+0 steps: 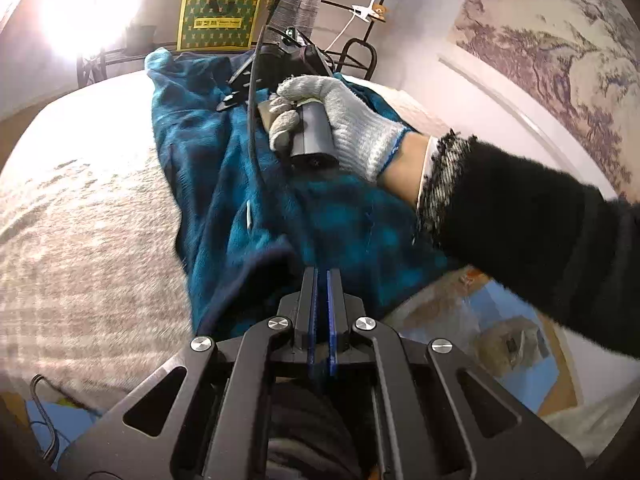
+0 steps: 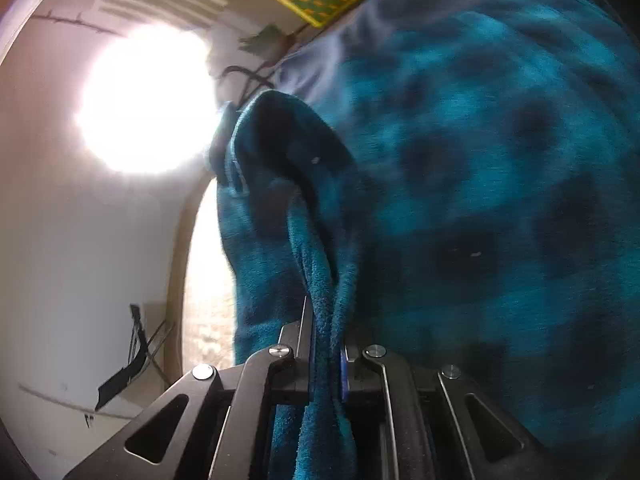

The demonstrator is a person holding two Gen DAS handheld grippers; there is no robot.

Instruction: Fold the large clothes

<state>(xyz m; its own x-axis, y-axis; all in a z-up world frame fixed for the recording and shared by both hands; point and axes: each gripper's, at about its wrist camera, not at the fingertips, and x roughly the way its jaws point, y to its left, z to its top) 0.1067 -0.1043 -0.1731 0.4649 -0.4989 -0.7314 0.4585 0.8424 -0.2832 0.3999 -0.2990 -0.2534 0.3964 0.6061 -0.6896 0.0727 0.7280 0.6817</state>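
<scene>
A large teal and dark blue plaid fleece garment [image 1: 248, 184] lies stretched across a bed with a beige patterned cover [image 1: 88, 216]. My left gripper [image 1: 322, 276] is shut on the garment's near edge. In the left wrist view my right gripper [image 1: 236, 92], held by a white-gloved hand [image 1: 340, 120], is at the garment's far end. In the right wrist view the right gripper [image 2: 326, 320] is shut on a fold of the fleece garment [image 2: 480, 200], which fills most of that view.
A bright lamp [image 1: 88, 8] glares at the back left. A green and yellow box [image 1: 218, 20] and a black metal rack [image 1: 352, 56] stand behind the bed. A wall with a landscape painting [image 1: 560, 60] runs along the right. A printed pillow [image 1: 500, 320] lies at the near right.
</scene>
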